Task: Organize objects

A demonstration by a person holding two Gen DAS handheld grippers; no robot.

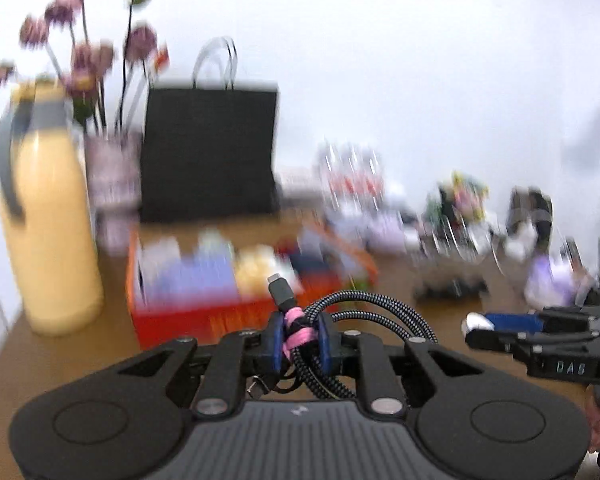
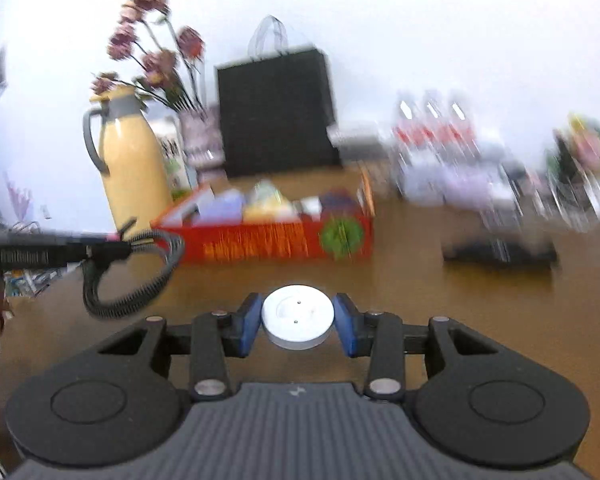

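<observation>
My left gripper (image 1: 299,340) is shut on a coiled braided black cable (image 1: 364,308) bound with a pink tie, its USB plug pointing up. It is held above the brown table. My right gripper (image 2: 297,322) is shut on a round white puck (image 2: 297,316) and also held above the table. In the right wrist view the left gripper (image 2: 112,250) shows at the left with the cable (image 2: 140,280) hanging from it. In the left wrist view the right gripper (image 1: 484,326) shows at the right with the white puck (image 1: 476,323) at its tip. Both views are blurred.
A red open box (image 2: 268,240) with several small items stands ahead. Behind it are a yellow thermos jug (image 2: 134,168), a vase of purple flowers (image 2: 156,60), a black paper bag (image 2: 276,112) and water bottles (image 2: 432,132). A flat black object (image 2: 500,254) lies to the right.
</observation>
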